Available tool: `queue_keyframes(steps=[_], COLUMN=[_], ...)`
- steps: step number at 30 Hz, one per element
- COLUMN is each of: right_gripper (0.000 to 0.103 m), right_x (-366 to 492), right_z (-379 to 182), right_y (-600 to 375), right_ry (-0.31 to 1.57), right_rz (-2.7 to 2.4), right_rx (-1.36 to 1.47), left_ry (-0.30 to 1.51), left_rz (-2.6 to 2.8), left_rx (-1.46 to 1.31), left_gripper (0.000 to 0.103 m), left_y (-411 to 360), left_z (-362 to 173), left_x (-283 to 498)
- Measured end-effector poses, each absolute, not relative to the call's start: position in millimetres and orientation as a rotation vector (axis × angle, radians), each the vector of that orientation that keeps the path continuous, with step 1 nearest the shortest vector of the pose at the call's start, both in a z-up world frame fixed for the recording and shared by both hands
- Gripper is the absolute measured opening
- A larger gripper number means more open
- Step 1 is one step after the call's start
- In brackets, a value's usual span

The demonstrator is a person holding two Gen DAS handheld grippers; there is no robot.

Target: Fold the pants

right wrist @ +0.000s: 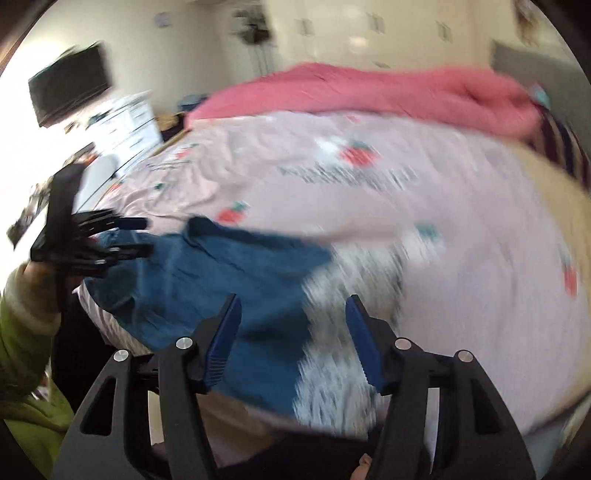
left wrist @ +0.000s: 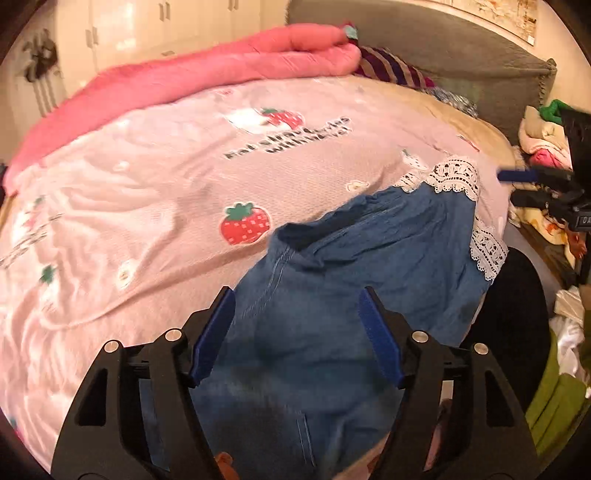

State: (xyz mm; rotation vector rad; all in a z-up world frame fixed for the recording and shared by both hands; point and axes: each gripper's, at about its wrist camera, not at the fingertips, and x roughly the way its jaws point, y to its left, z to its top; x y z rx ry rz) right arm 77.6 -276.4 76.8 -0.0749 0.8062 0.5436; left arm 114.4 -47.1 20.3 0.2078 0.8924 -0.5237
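The pants (left wrist: 332, 258) lay rumpled and unfolded at the bed's (left wrist: 147, 184) near edge; both the left gripper (left wrist: 297, 332) and the right gripper (right wrist: 293, 339) hung spread, holding nothing.

bed under my cameras is covered by a pink sheet (left wrist: 155, 192) printed with strawberries and dark lettering. a thick pink blanket (left wrist: 207, 70) lies rolled along its far side, a striped purple cloth (left wrist: 391, 68) touching its end. grey headboard (left wrist: 461, 55) behind. heap of mixed clothes (left wrist: 543, 147) off the bed's right edge. white cupboards (left wrist: 147, 26) on the far wall. my right view, blurred: a dark wall screen (right wrist: 70, 88) and a white drawer unit (right wrist: 129, 122).
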Motion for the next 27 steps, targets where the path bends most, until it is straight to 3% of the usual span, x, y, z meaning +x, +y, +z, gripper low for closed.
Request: queue_keyframes(steps=[6, 11, 13, 15, 16, 18, 22, 27], right_gripper=[0.058, 0.058, 0.058, 0.053, 0.038, 0.026, 0.019, 0.019], right_x=[148, 169, 169, 170, 172, 176, 189, 207], right_z=[65, 31, 25, 20, 17, 13, 13, -3], right_y=[-273, -306, -313, -323, -327, -331, -324, -314], right_ry=[0.901, 1.052, 1.07, 1.09, 1.095, 1.089, 1.042, 1.028], right_rz=[0.465, 0.411, 0.411, 0.416, 0.417, 0.42, 0.424, 0.368], right_rx=[-0.138, 0.011, 0.041, 0.084, 0.098, 0.104, 0.08, -0.009], left_ry=[0.973, 1.005, 1.018, 1.019, 1.013, 1.009, 1.014, 1.028], left_rz=[-0.528, -0.542, -0.541, -0.536, -0.522, -0.495, -0.477, -0.467], left_rx=[0.254, 0.288, 0.292, 0.283, 0.273, 0.257, 0.21, 0.186], left_gripper=[0.055, 0.016, 0.011, 0.009, 0.008, 0.008, 0.008, 0.008], left_y=[-60, -66, -67, -66, -64, -59, -53, -52], left_z=[-1, -15, -17, -16, -15, -14, -17, -27], left_x=[148, 161, 168, 176, 182, 191, 203, 205])
